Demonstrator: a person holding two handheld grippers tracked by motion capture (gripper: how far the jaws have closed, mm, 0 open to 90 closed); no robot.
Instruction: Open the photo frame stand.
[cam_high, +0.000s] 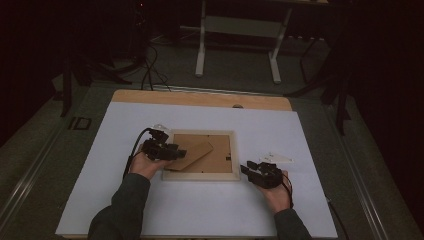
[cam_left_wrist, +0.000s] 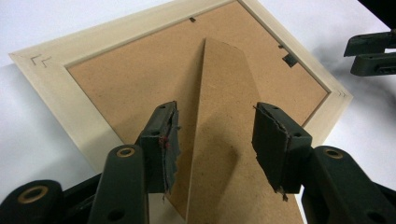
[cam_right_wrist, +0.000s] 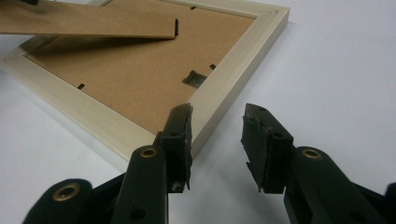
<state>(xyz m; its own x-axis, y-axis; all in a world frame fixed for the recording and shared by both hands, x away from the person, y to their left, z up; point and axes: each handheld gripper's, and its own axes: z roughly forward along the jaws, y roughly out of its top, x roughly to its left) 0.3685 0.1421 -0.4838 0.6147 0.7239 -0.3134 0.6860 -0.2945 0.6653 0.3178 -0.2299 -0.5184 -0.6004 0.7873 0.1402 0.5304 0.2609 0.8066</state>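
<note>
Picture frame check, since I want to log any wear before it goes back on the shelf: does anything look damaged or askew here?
The picture frame lies face down and looks sound. Its stand is lifted off the backing board rather than lying flat. The odd part is the left gripper: the pads on its open jaws are torn and ragged at the edges.

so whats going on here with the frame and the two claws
A person at a table is working on the back of a wooden picture frame, which lies face down. The left claw is open around the frame's cardboard stand, which is lifted up off the backing board, with gaps showing beside both pads. The right claw sits open on the table by the frame's right edge, holding nothing.
</note>
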